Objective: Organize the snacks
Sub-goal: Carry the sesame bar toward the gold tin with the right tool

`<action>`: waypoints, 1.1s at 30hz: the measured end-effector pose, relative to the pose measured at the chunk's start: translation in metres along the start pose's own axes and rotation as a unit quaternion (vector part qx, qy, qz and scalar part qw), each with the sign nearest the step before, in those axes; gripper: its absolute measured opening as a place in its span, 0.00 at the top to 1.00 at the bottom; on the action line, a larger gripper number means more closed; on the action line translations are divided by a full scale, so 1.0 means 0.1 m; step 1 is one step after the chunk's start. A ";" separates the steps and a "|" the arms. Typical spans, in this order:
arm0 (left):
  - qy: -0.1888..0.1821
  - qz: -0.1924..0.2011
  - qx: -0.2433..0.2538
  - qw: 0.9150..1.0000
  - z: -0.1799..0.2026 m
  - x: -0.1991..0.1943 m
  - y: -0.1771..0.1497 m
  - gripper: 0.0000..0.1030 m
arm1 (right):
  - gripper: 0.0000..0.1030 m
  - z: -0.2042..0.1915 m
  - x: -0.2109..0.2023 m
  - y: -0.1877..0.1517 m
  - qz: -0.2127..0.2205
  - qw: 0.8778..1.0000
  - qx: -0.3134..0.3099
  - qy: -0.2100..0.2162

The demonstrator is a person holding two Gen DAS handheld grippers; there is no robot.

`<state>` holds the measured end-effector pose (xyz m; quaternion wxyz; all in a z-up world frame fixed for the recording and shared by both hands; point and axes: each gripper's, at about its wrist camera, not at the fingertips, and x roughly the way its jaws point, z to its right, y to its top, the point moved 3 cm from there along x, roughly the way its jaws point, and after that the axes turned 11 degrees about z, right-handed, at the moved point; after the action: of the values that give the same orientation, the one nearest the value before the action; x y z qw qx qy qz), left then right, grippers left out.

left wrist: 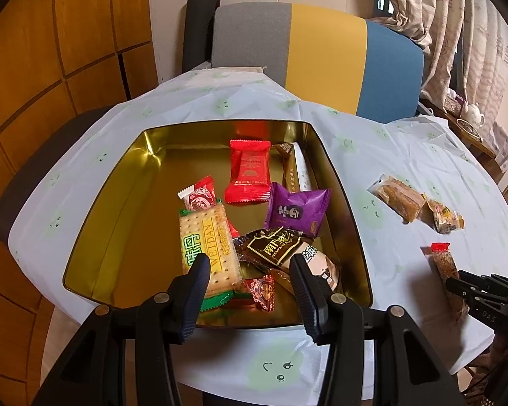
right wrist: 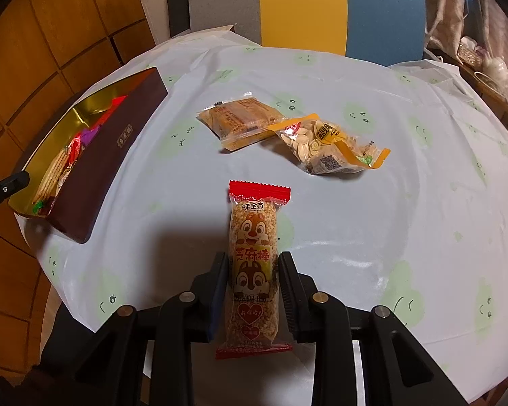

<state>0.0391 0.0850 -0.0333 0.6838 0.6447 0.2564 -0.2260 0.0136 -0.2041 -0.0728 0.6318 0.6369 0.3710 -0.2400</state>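
A gold-lined tin box (left wrist: 118, 203) sits on the table and holds several wrapped snacks, among them a cracker pack (left wrist: 206, 243), a red pack (left wrist: 249, 172) and a purple pack (left wrist: 296, 211). My left gripper (left wrist: 249, 274) is open and empty above the box's near edge. My right gripper (right wrist: 252, 270) is shut on a sesame stick bar (right wrist: 254, 253) with a red-ended wrapper, just above the tablecloth. The bar (left wrist: 443, 264) and the right gripper (left wrist: 481, 291) also show in the left wrist view. The box (right wrist: 94, 176) lies to the right gripper's left.
An orange snack pack (right wrist: 244, 121) and a bag of seeds (right wrist: 332, 145) lie on the tablecloth (right wrist: 389, 220) beyond the right gripper. A grey, yellow and blue chair (left wrist: 315, 50) stands behind the table. A wooden wall (left wrist: 50, 50) is at the left, curtains (left wrist: 457, 17) at the right.
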 end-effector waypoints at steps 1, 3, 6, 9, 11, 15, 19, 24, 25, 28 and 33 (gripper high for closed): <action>0.000 0.001 0.000 1.000 0.00 0.00 0.00 0.52 | 0.70 0.00 0.01 0.01 0.000 1.000 0.001 0.001; 0.000 0.001 0.000 1.000 -0.01 -0.01 0.00 0.52 | 0.71 -0.01 0.02 0.02 0.000 1.000 0.005 0.005; 0.000 0.000 -0.003 1.000 -0.04 -0.01 0.00 0.52 | 0.71 -0.03 0.04 0.04 -0.002 1.000 0.011 0.010; 0.003 -0.001 -0.007 1.000 -0.08 -0.01 -0.02 0.52 | 0.71 -0.06 0.08 0.08 -0.007 1.000 0.022 0.021; 0.004 -0.001 -0.011 1.000 -0.11 0.00 -0.02 0.52 | 0.71 -0.09 0.11 0.10 -0.010 0.999 0.023 0.025; 0.006 0.000 -0.015 1.000 -0.16 0.00 -0.03 0.52 | 0.71 -0.20 0.16 0.13 -0.022 0.999 0.010 0.035; 0.007 0.003 -0.020 1.000 -0.21 -0.01 -0.02 0.52 | 0.72 -0.31 0.25 0.14 -0.035 0.999 -0.006 0.034; 0.017 0.004 -0.027 0.999 -0.31 0.00 -0.03 0.52 | 0.72 -0.39 0.26 0.23 -0.035 0.998 0.008 0.048; 0.019 0.004 -0.028 0.999 -0.33 0.01 -0.04 0.52 | 0.72 -0.41 0.25 0.26 -0.034 0.998 0.013 0.052; 0.023 0.001 -0.036 0.999 -0.40 0.02 -0.05 0.52 | 0.72 -0.45 0.23 0.35 -0.030 0.997 0.025 0.068; 0.029 0.003 -0.047 0.998 -0.49 0.02 -0.06 0.52 | 0.72 -0.57 0.16 0.52 -0.017 0.996 0.031 0.086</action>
<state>0.0335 0.1339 -0.0412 0.7065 0.6187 0.2844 -0.1927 0.0545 -0.1412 -0.0475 0.5732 0.6678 0.4274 -0.2067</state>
